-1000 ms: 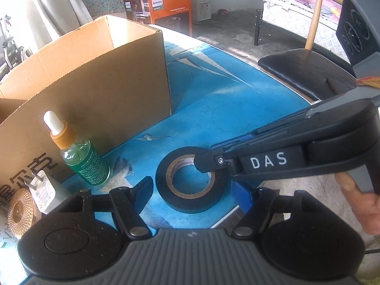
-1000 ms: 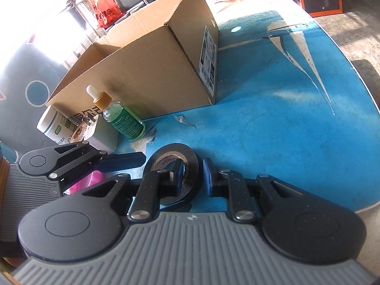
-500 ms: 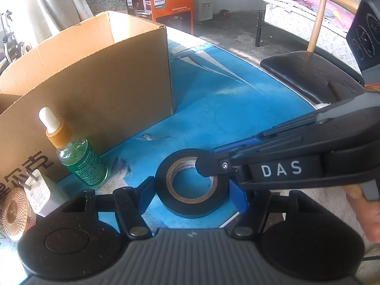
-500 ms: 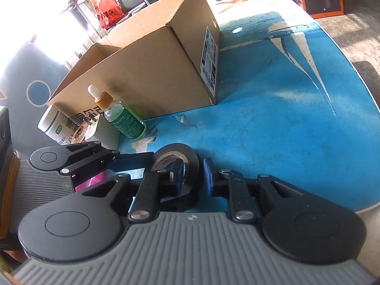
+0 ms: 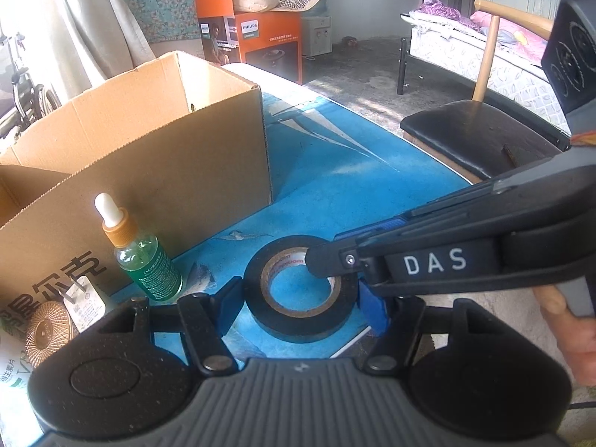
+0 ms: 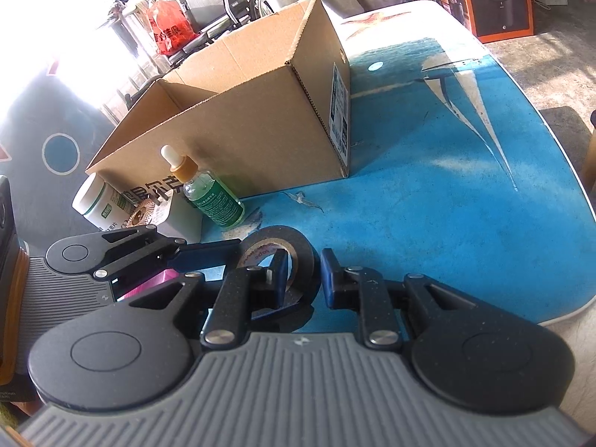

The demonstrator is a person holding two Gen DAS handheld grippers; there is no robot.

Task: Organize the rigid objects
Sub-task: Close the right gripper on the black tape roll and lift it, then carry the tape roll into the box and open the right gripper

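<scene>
light: bright daylight | glare: blown-out upper left, right wrist | edges: fisheye-bent

Grey concrete floor (image 5: 372, 59), sunlit in patches; pale curtain (image 5: 93, 29), orange Philips carton (image 5: 260, 37), bed (image 5: 484, 52), black-seated wooden chair (image 5: 465, 126).

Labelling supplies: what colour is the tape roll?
Black tape roll with a tan cardboard core, shown best by the left wrist view.
</scene>
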